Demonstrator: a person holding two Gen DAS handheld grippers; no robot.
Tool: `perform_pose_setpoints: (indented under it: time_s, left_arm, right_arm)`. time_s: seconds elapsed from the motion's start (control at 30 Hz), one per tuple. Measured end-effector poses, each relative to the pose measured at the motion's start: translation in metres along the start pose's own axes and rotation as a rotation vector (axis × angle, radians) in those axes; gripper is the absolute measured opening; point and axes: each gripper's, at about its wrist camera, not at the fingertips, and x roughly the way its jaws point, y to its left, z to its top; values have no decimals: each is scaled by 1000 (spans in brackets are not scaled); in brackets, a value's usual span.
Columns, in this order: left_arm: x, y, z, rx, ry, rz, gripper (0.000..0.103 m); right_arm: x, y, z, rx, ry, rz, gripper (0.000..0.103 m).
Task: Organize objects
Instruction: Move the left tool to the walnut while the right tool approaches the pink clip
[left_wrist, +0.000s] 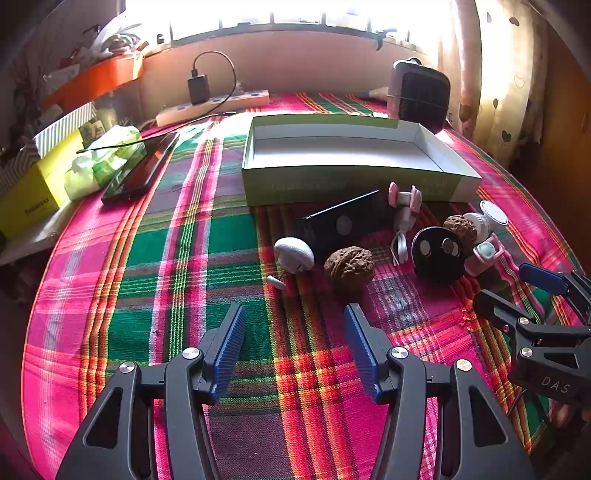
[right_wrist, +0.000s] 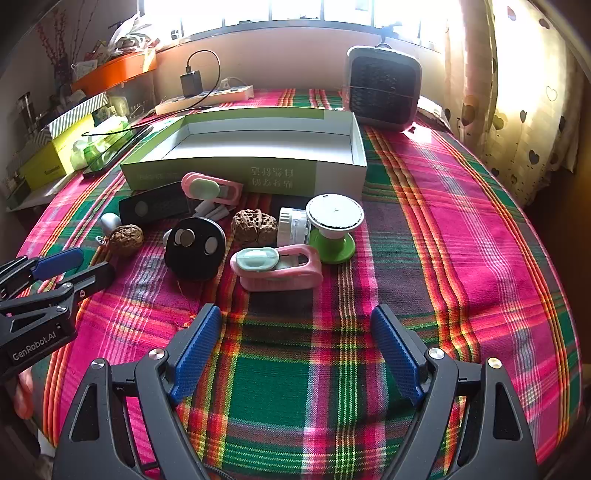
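Observation:
An open, empty green-and-white box (left_wrist: 354, 184) (right_wrist: 243, 171) lies on the plaid cloth. In front of it sits a cluster: two walnuts (left_wrist: 349, 266) (right_wrist: 254, 226), a black round disc (left_wrist: 437, 253) (right_wrist: 195, 246), a black flat case (left_wrist: 341, 225) (right_wrist: 155, 206), two pink clips (right_wrist: 279, 267) (right_wrist: 212, 189), a white-and-green spool (right_wrist: 334, 229) and a white earbud case (left_wrist: 294, 254). My left gripper (left_wrist: 295, 319) is open and empty, just short of the near walnut. My right gripper (right_wrist: 295, 325) is open and empty, just short of the near pink clip.
A small fan heater (right_wrist: 382, 88) stands behind the box at the right. A power strip with charger (right_wrist: 205, 96) lies at the back. A phone (left_wrist: 142, 168), tissue pack (left_wrist: 105, 160) and yellow box (left_wrist: 35, 188) crowd the left edge. Curtains (right_wrist: 517, 92) hang at the right.

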Motion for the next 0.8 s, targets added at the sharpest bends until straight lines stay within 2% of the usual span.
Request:
perform_pose_setpoints:
  time_s: [0.4,0.8]
  left_arm:
    - [0,0,0,0,-1,-2,53]
    - [1,2,4,1,-2,-41,53]
  right_arm:
    - [0,0,0,-1,-3,2,83]
    - [-1,-5,1,15,-7,39,83]
